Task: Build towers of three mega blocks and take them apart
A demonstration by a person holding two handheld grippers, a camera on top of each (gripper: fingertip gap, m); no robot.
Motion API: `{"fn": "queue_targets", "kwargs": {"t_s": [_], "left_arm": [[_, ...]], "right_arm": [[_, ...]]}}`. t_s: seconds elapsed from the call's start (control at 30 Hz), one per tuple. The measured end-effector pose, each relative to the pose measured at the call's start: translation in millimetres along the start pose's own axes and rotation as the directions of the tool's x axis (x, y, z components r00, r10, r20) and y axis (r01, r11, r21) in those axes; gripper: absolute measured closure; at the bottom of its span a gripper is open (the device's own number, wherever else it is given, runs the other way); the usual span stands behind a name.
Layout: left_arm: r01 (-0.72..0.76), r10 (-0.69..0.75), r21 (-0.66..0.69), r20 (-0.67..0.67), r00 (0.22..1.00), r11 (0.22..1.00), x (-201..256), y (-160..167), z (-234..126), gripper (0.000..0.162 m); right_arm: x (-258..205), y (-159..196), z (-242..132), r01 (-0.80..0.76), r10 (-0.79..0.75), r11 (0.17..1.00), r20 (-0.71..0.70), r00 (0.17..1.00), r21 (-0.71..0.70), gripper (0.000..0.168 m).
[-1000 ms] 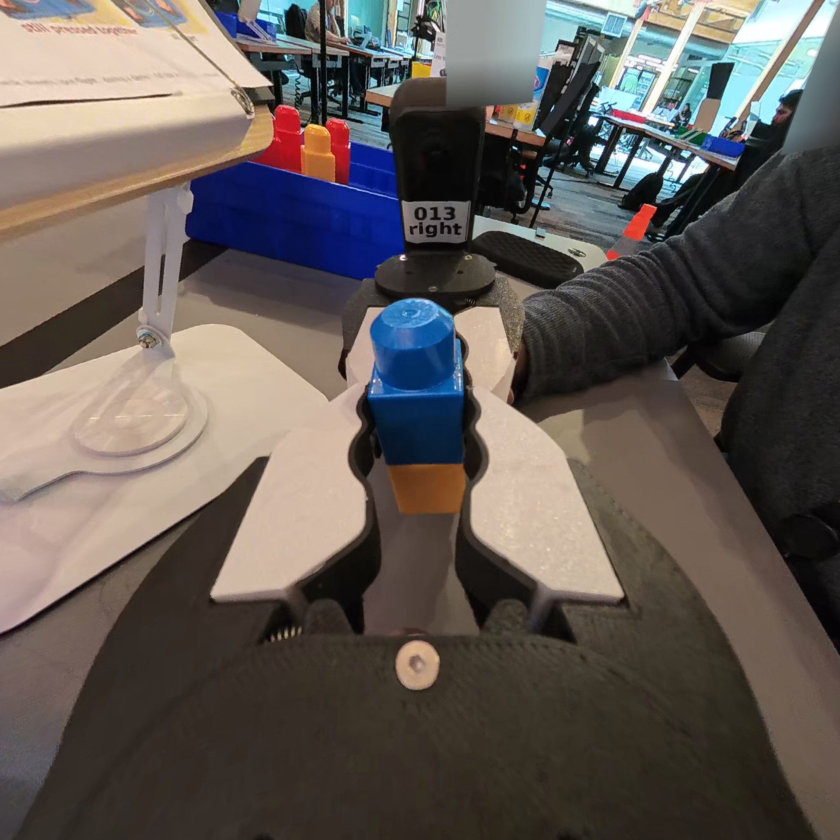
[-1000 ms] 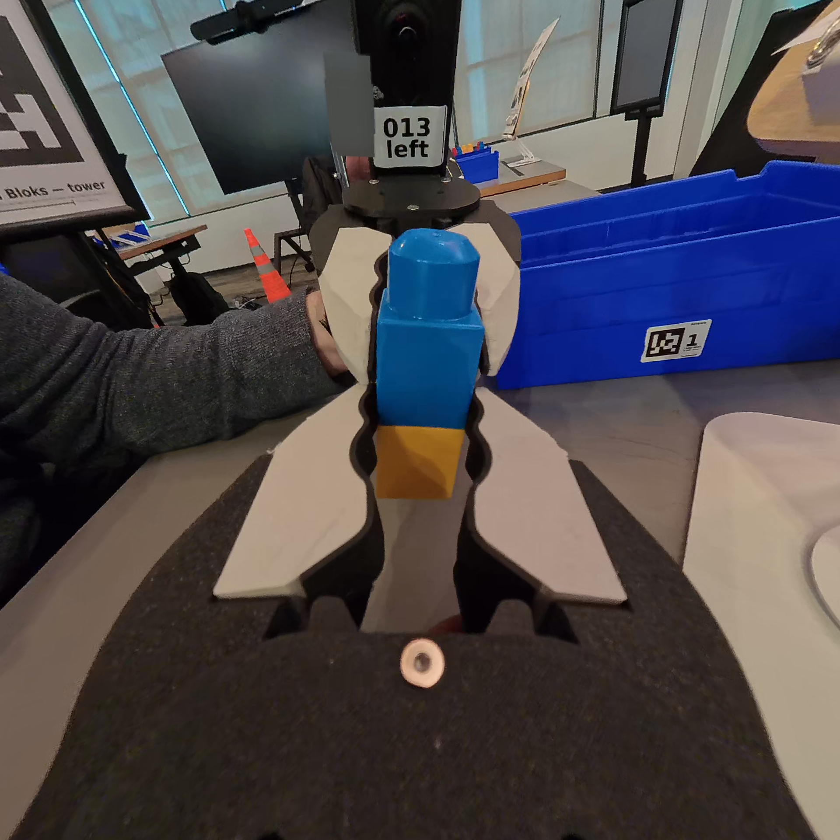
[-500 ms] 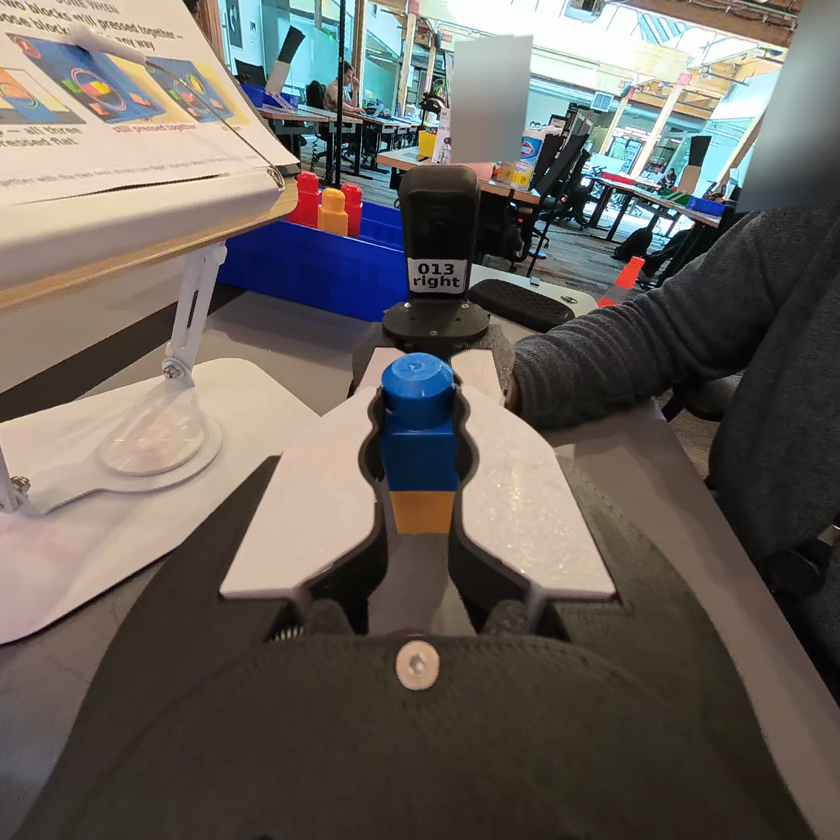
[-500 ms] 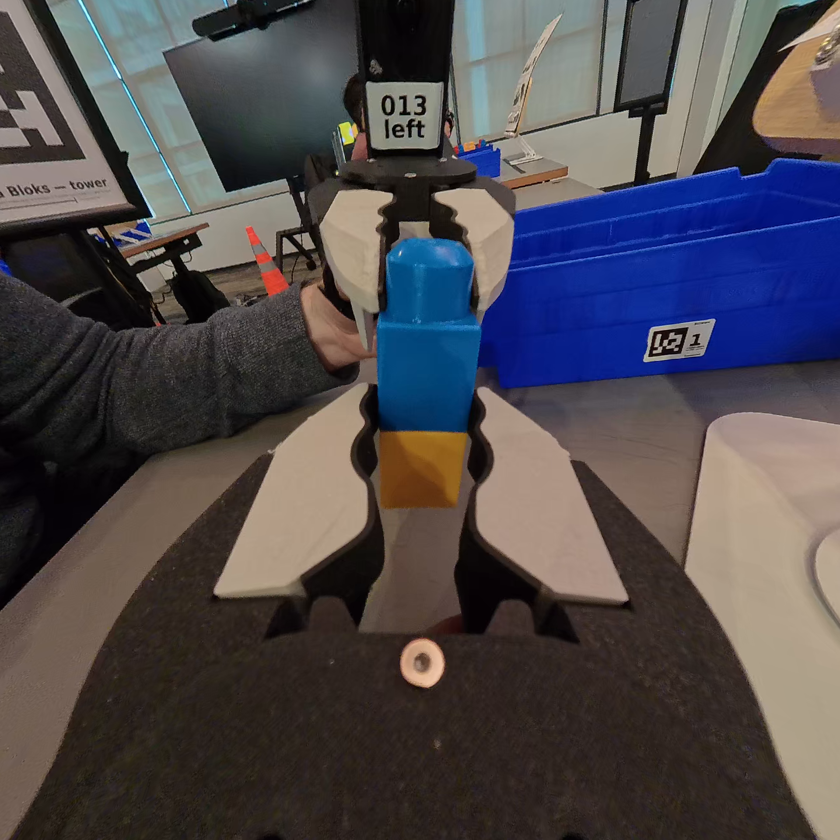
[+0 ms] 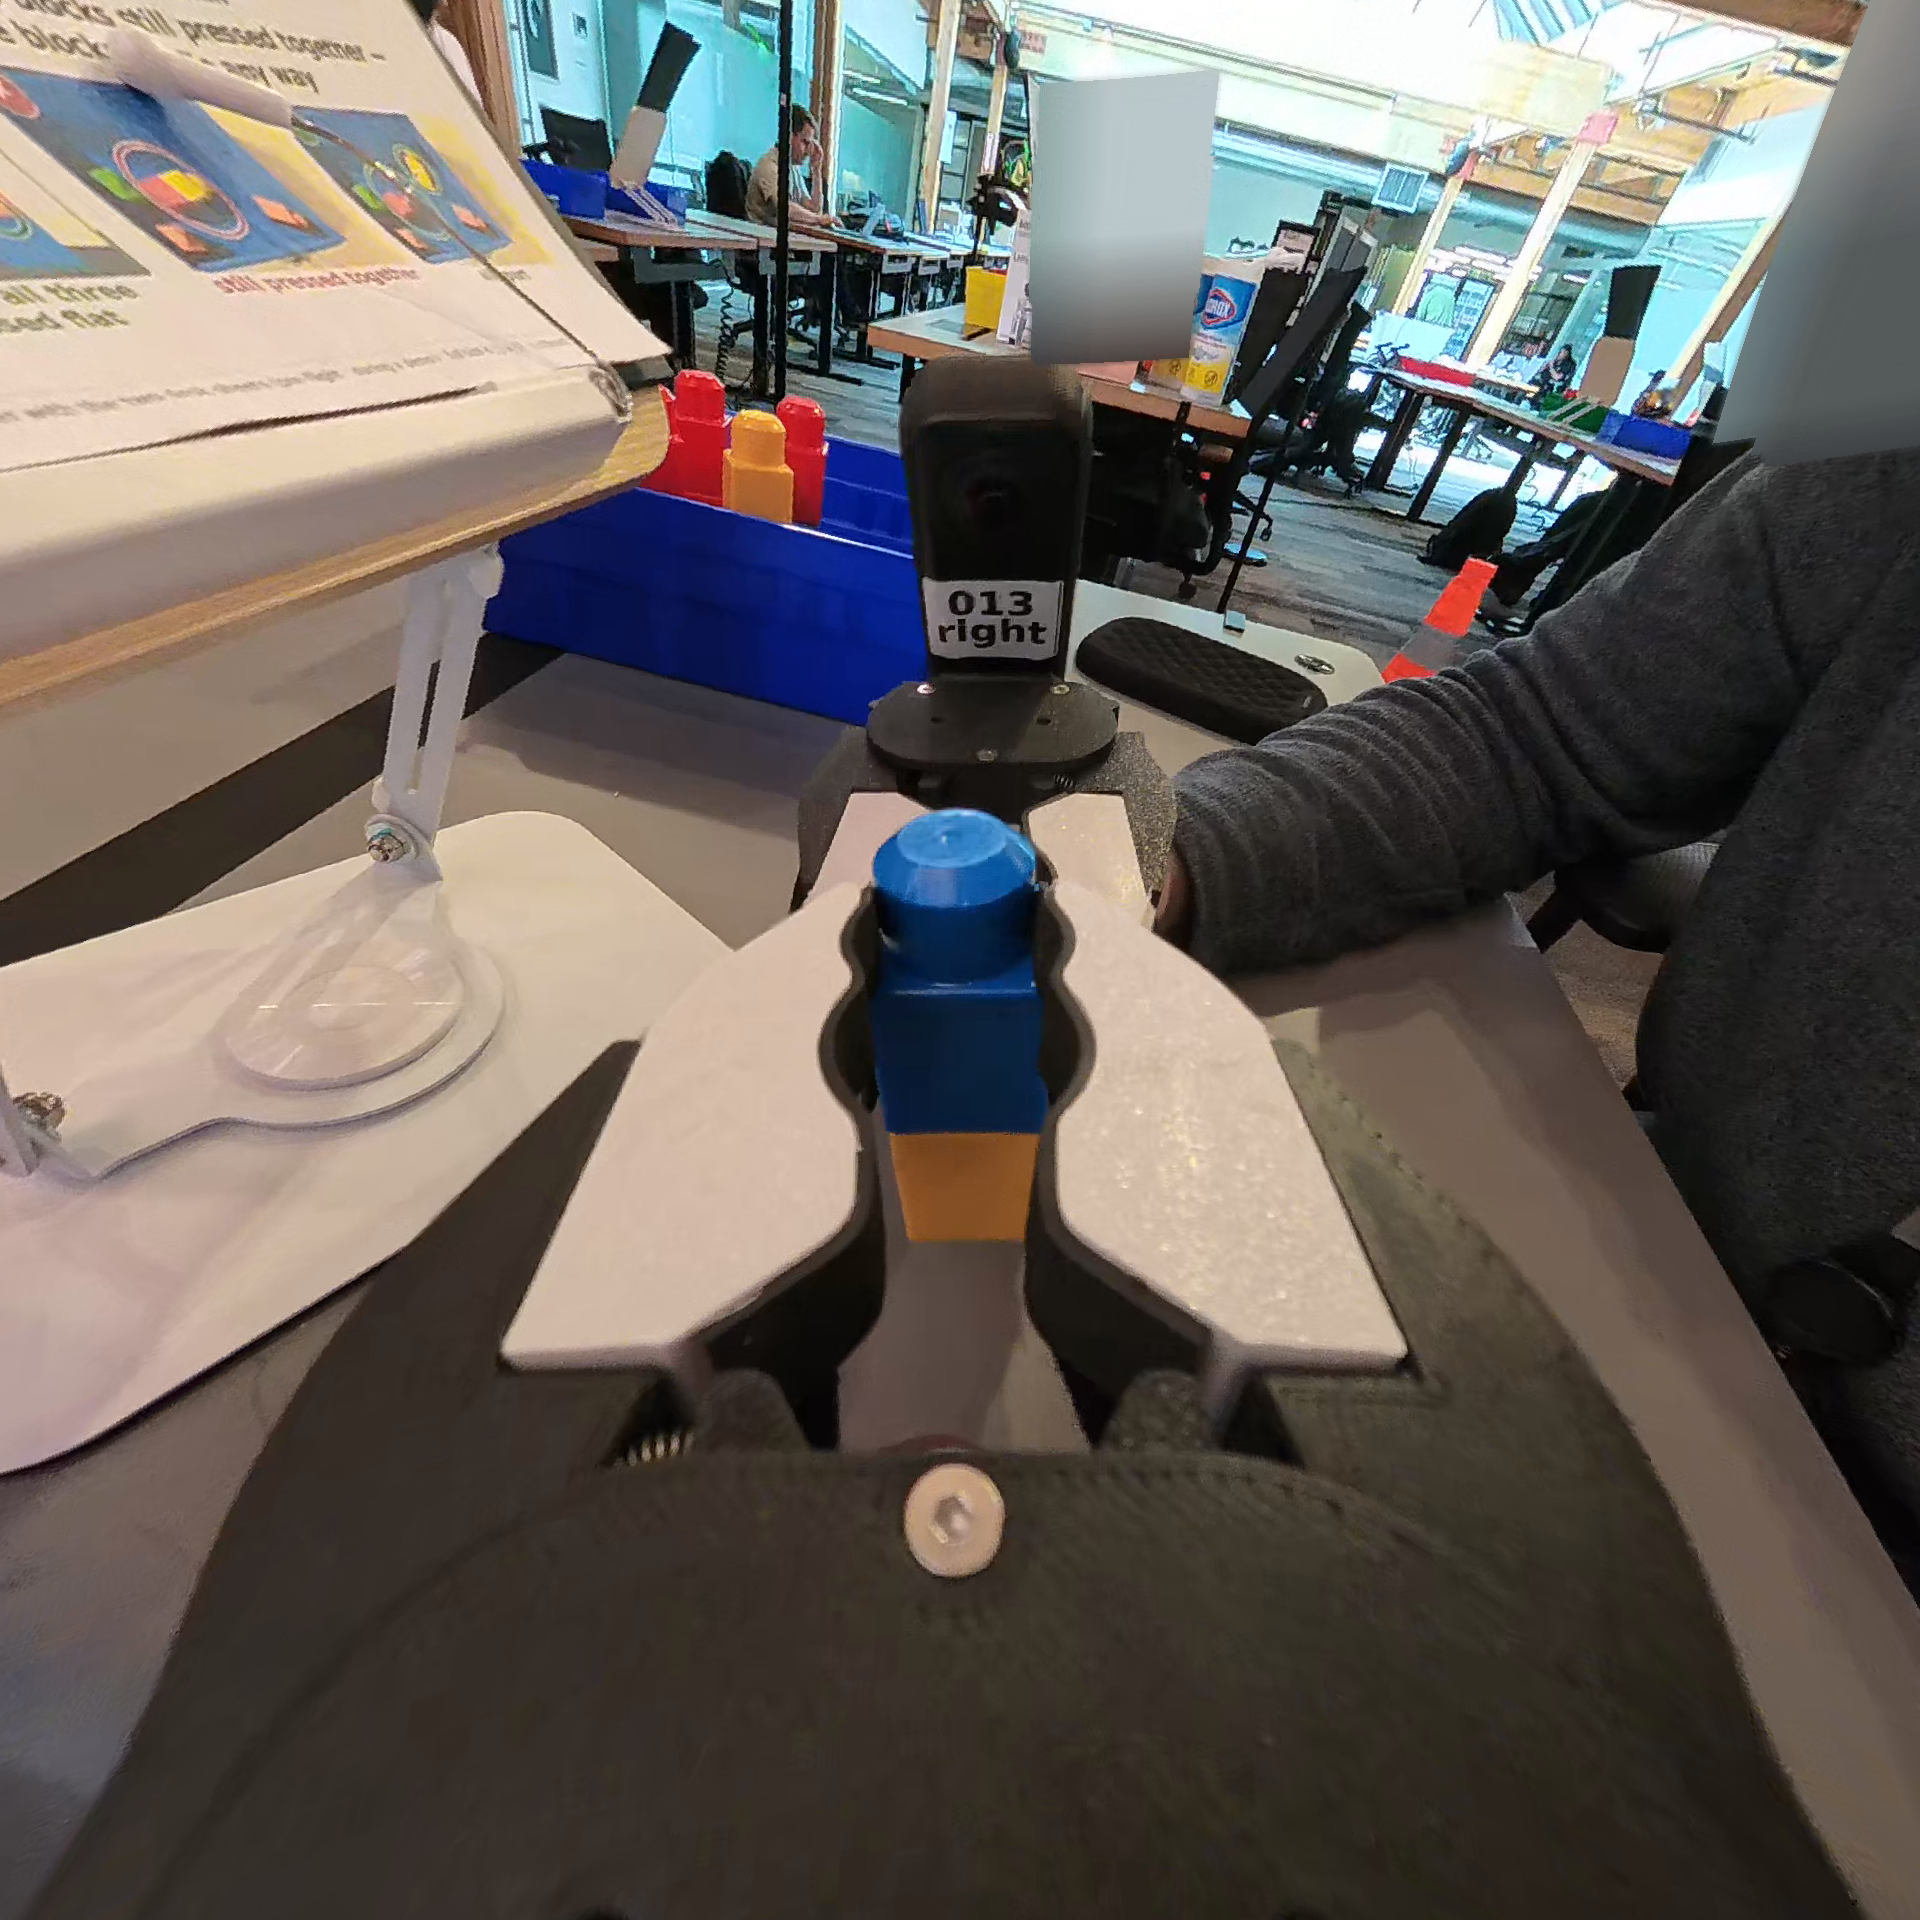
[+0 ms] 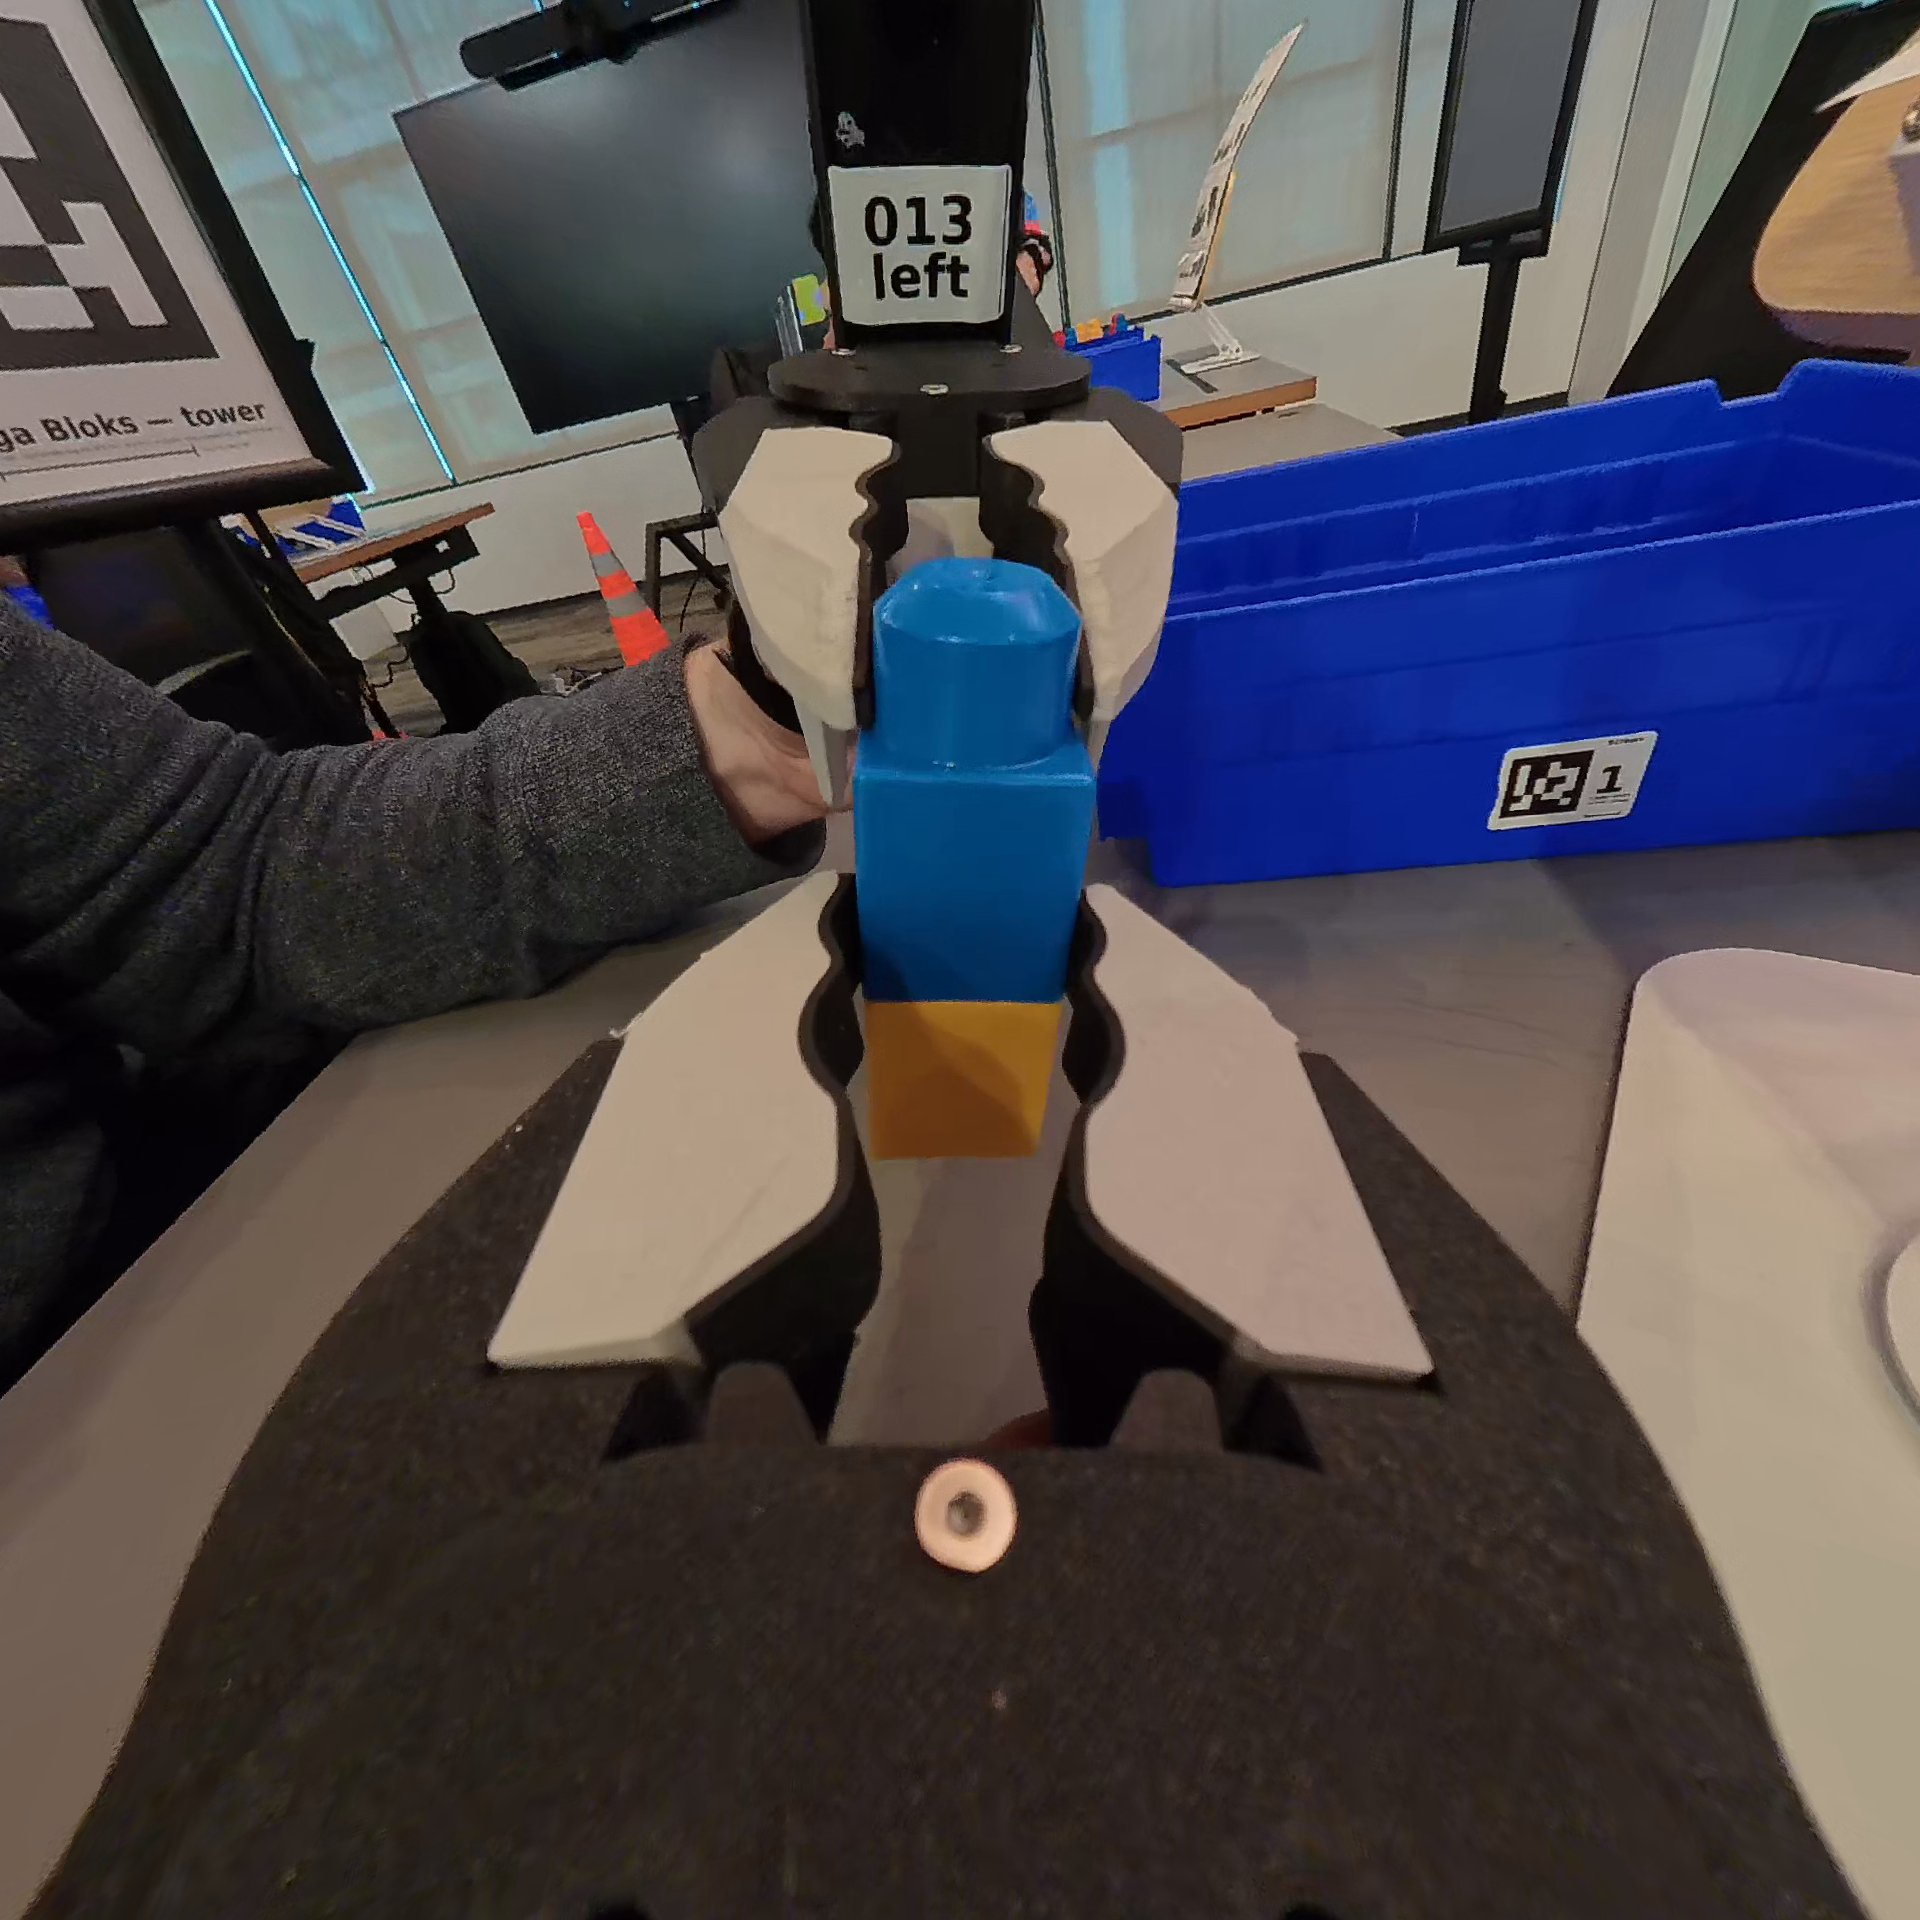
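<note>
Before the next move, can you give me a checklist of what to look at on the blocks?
1. Blue block pressed onto orange block: ok.
2. Right gripper shut on blue block, low at the seam: ok.
3. Left gripper gripping blue block's top: cannot tell.
4. Third block added: not ok, only two stacked.
5. Spare blocks waiting in blue bin: ok, red and orange ones.

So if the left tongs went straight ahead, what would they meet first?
The blue block, already between the left tongs; just behind it, the facing right tongs, though depth is unclear.
</note>
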State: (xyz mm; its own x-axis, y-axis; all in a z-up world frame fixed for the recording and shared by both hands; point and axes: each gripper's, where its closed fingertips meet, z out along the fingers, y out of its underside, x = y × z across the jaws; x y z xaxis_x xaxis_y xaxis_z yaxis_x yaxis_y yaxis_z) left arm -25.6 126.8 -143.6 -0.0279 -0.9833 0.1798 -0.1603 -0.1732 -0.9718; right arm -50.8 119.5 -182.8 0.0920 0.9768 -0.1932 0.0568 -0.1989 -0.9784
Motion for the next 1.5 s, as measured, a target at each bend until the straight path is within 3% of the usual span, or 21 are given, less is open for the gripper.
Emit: {"fn": "queue_targets", "kwargs": {"t_s": [0.13,0.23,0.33,0.47,0.63,0.77,0.97,1.03,1.17,1.27,1.37,1.43,1.47,1.5], "left_arm": [[0.015,-0.019,0.071,0.061,0.998,0.997,-7.7,-20.6,-24.9,0.126],[0.025,-0.053,0.108,0.272,0.961,0.994,-39.8,-34.6,-64.4,0.127],[0.104,-0.164,0.142,0.514,0.842,0.984,-88.0,-37.6,-119.5,0.127],[0.181,-0.208,0.111,0.678,0.705,0.977,-140.5,-34.0,-164.1,0.126],[0.323,-0.149,-0.094,0.743,0.652,0.942,-198.8,-3.7,-167.8,0.122],[0.405,-0.145,-0.146,0.783,0.605,0.903,-220.3,3.0,-194.1,0.122],[0.607,-0.017,-0.3,0.888,0.46,0.736,-232.0,47.2,-238.5,0.119],[0.668,0.057,-0.327,0.918,0.392,0.669,-237.4,67.9,-246.6,0.119],[0.741,0.107,-0.329,0.937,0.332,0.585,-246.9,101.3,-247.2,0.112],[0.76,0.142,-0.303,0.952,0.272,0.575,-254.7,113.4,-253.4,0.105],[0.761,0.144,-0.3,0.953,0.266,0.575,-255.4,112.9,-250.8,0.105],[0.739,0.122,-0.313,0.945,0.303,0.597,-253.6,110.5,-239.4,0.105],[0.721,0.093,-0.325,0.935,0.343,0.612,-250.6,107.4,-228.9,0.11],[0.707,0.025,-0.336,0.912,0.41,0.622,-243.6,103.8,-212.2,0.13]], "right_arm": [[1.5,-2.9,-2.6,-0.024,0.024,0.999,0.01,1.0,0.024,0.132],[0.2,-1.2,-1.1,-0.015,0.015,1.0,0.012,1.0,0.01,0.132],[0.7,-1.0,-0.8,-0.021,0.021,1.0,0.014,1.0,0.007,0.132],[1.7,-1.5,-1.3,-0.029,0.029,1.0,0.013,0.999,0.012,0.132],[2.1,-1.9,-1.7,-0.033,0.032,0.999,0.013,0.999,0.015,0.132],[2.1,-2.1,-1.9,-0.034,0.034,0.999,0.014,0.999,0.017,0.132],[2.1,-1.7,-1.4,-0.033,0.033,0.999,0.013,0.999,0.013,0.132],[2.0,-1.9,-1.6,-0.033,0.033,0.999,0.014,0.999,0.015,0.132],[2.0,-2.0,-1.7,-0.03,0.03,0.999,0.012,0.999,0.015,0.132],[1.9,-1.9,-1.7,-0.029,0.029,0.999,0.011,1.0,0.015,0.132],[2.0,-2.2,-2.0,-0.031,0.031,0.999,0.012,0.999,0.018,0.132],[2.2,-2.3,-2.1,-0.033,0.033,0.999,0.013,0.999,0.019,0.132],[2.2,-2.4,-2.2,-0.034,0.033,0.999,0.013,0.999,0.019,0.132],[2.1,-2.4,-2.1,-0.033,0.033,0.999,0.013,0.999,0.019,0.132]]}}
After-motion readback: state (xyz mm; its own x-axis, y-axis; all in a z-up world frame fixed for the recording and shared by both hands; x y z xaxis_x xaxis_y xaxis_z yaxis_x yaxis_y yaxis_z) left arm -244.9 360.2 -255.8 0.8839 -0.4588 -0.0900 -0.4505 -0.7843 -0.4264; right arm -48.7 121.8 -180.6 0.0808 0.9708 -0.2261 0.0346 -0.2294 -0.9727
